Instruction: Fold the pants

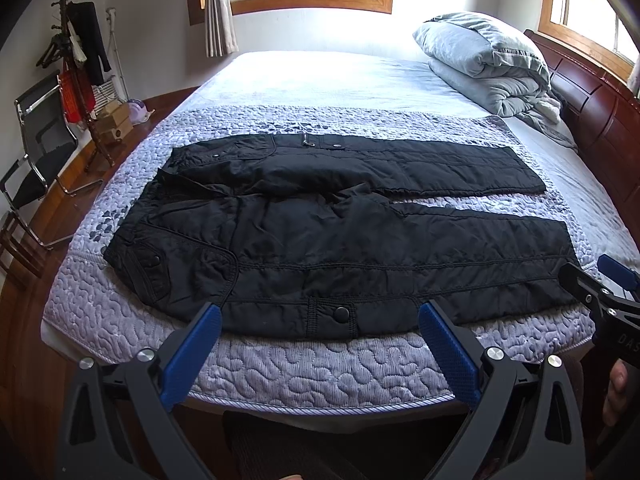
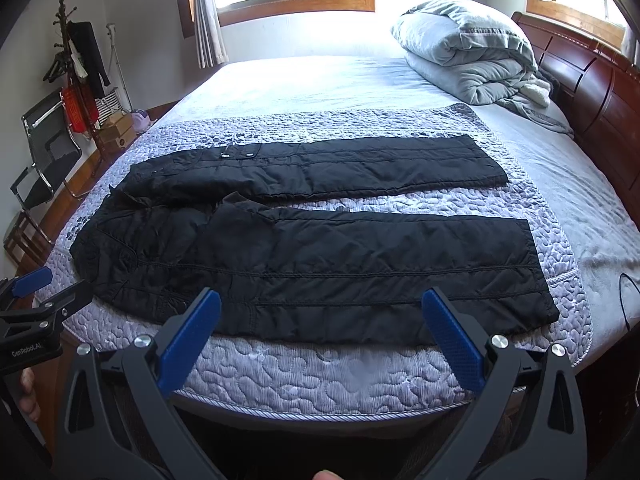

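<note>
Black pants [image 1: 320,236] flat on quilted bed cover [image 1: 280,368], just ahead of both tools, long axis crosswise: waist off to the left, cuffs to the right, legs parted. Left gripper [image 1: 320,320] spread wide, holding nothing, short of near hem edge. Right gripper [image 2: 320,304] likewise wide, empty. Snap button at near edge visible only from left wrist; both cuffs fully in frame only from right wrist.

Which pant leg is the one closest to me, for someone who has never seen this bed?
Start at the bed with the lilac quilted cover. Black pants lie flat across it, waistband left, legs right. The near leg runs along the front edge just beyond the open left gripper; unlike the far leg, it has a snap button at its front hem.
</note>
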Available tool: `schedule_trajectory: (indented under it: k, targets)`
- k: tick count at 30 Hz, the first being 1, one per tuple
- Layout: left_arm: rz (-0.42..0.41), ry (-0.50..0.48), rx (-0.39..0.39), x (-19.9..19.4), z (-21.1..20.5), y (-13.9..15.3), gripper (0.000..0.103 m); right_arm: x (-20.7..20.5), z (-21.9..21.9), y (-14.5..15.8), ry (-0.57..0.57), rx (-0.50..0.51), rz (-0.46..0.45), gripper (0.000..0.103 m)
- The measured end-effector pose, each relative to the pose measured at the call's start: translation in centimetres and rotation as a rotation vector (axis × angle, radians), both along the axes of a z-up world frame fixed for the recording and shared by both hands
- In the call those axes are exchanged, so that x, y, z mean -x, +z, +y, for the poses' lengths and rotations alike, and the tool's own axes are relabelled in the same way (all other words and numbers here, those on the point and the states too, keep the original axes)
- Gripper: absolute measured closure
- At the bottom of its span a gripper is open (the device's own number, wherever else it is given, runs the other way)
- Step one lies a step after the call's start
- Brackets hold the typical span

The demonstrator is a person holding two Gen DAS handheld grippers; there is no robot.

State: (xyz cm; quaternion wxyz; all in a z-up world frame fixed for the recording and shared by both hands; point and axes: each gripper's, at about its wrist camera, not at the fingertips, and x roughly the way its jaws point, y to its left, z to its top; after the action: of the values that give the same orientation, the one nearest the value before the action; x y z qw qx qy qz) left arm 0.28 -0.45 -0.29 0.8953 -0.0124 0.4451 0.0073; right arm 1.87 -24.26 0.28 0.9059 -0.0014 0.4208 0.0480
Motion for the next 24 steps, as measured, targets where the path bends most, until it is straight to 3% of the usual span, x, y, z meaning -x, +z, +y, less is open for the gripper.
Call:
schedule_trajectory:
  k: [19,24]
  targets:
    - [0.024,-0.012,0.008,-1.3,0.1,-0.8,0.004,-1.1,-0.6,-0.8,0.002,0.002,0.014,0.002]
    - [0.054,-0.021,0.059,-4.6,3.1,-1.0,0.004,-4.9,-4.4,0.1,-0.007,0.03,-0.005,0.002]
